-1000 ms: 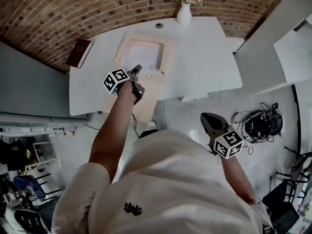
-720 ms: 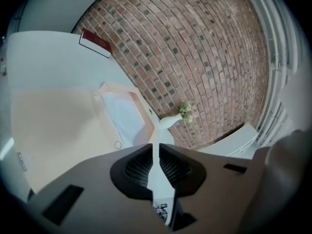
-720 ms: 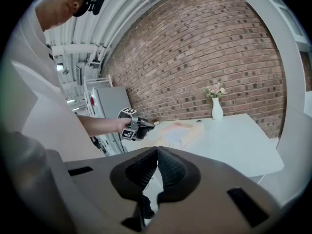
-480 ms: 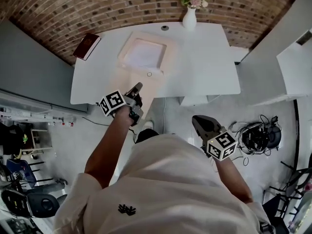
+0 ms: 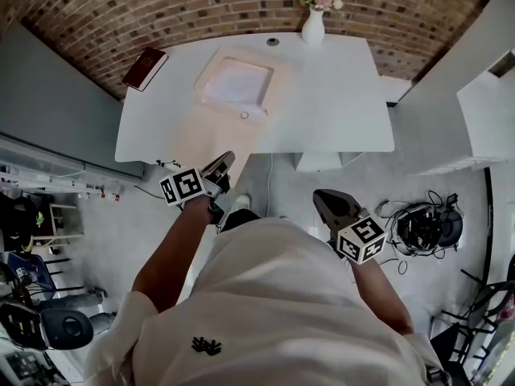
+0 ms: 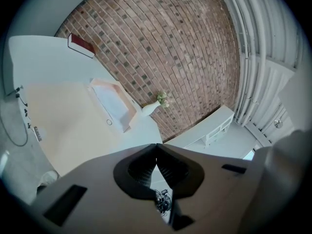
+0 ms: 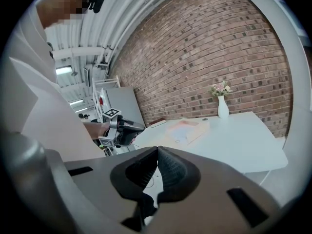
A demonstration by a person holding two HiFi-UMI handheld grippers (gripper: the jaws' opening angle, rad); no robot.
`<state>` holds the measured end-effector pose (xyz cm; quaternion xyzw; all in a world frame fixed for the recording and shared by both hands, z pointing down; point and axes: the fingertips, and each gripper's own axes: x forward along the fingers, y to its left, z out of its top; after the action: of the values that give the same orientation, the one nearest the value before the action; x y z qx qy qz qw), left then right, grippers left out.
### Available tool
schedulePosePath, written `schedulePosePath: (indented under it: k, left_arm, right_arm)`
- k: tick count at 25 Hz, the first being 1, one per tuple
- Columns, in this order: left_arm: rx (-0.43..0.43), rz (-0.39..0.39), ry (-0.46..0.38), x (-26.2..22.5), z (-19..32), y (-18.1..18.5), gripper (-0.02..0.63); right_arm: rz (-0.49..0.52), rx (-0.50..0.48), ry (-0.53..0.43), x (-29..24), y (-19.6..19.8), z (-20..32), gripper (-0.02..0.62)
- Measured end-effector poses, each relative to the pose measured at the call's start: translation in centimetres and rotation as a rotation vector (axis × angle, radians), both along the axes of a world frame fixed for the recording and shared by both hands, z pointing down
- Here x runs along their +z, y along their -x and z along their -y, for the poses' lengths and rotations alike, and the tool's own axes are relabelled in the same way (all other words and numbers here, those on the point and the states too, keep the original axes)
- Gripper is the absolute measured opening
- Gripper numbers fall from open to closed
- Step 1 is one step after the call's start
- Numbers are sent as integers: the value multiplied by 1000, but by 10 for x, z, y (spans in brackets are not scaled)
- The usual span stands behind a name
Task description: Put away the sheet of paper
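A pale beige folder (image 5: 211, 131) lies open on the white table (image 5: 338, 95), its flap reaching toward the near edge. The white sheet of paper (image 5: 236, 81) rests in the folder's far half, also visible in the left gripper view (image 6: 108, 100). My left gripper (image 5: 224, 162) hangs just off the table's near edge, shut and empty, its jaws meeting (image 6: 156, 152). My right gripper (image 5: 323, 199) is held low by my body, away from the table, shut with nothing in it (image 7: 157, 152). In the right gripper view the left gripper (image 7: 126, 129) shows to the left of the folder (image 7: 185, 128).
A dark red book (image 5: 145, 68) lies at the table's far left corner. A white vase with flowers (image 5: 313, 24) stands at the far edge beside a round cable port (image 5: 273, 42). White cabinets (image 5: 475, 95) stand to the right. Cables (image 5: 426, 223) lie on the floor.
My left gripper has drawn back from over the folder's flap to beyond the table's near edge, and its jaws have shut empty. The right gripper has barely moved.
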<state>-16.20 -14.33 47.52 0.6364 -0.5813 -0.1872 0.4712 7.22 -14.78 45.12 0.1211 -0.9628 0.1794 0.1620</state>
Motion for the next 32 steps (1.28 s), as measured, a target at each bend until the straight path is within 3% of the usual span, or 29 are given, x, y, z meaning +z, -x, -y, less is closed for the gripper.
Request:
schedulePosePath:
  k: [21, 32]
  left_arm:
    - [-2, -33, -25, -4, -15, -20, 25]
    - [-11, -26, -1, 4, -21, -9, 25]
  right_arm:
    - [6, 2, 4, 7, -14, -23, 28]
    - [-7, -10, 10, 11, -9, -24, 28]
